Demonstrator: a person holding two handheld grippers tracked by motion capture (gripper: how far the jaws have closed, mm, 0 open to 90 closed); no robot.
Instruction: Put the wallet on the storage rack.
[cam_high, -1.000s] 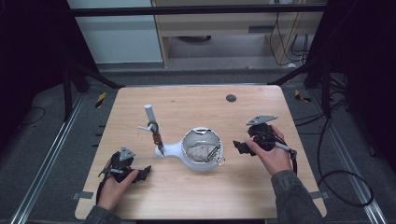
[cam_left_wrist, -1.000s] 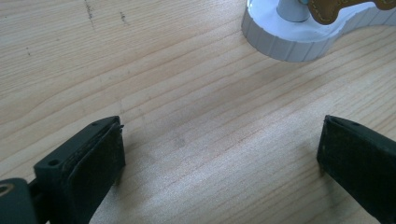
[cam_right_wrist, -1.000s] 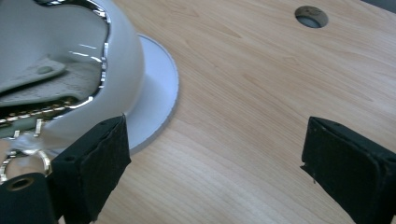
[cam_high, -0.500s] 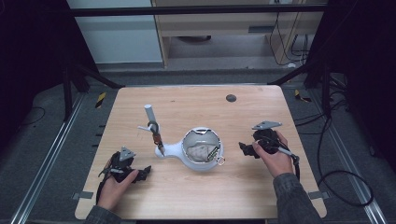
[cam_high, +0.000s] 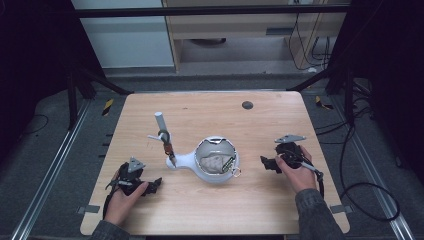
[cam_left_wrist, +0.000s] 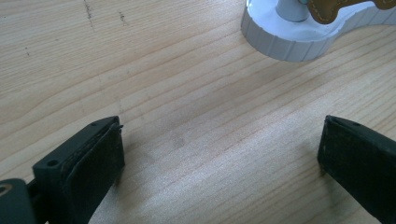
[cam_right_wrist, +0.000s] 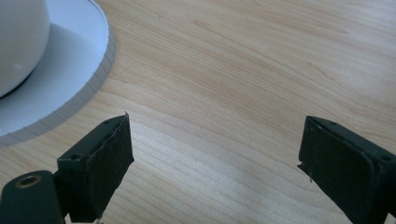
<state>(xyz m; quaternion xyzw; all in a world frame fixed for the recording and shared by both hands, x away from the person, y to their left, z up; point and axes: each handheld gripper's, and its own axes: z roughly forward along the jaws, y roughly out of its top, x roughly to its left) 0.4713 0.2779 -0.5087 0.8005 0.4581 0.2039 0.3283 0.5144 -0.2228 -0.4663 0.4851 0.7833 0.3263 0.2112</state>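
Down at my right tool (cam_high: 266, 163), the jaws are spread wide with bare wood between them, touching nothing; they've just been twitching a bit narrower and wider. I keep it low beside the white stand (cam_high: 212, 167) so I can come in from the side, I reckon. My left tool (cam_high: 152, 184) is the same story: spread apart, empty, parked near the counter's (cam_high: 260, 125) front edge, well clear of the work. The stand sits mid-counter between both tools, its round bowl holding something pale and crumpled that I can't identify, with a small upright post (cam_high: 161, 125) and clip on its narrow end.
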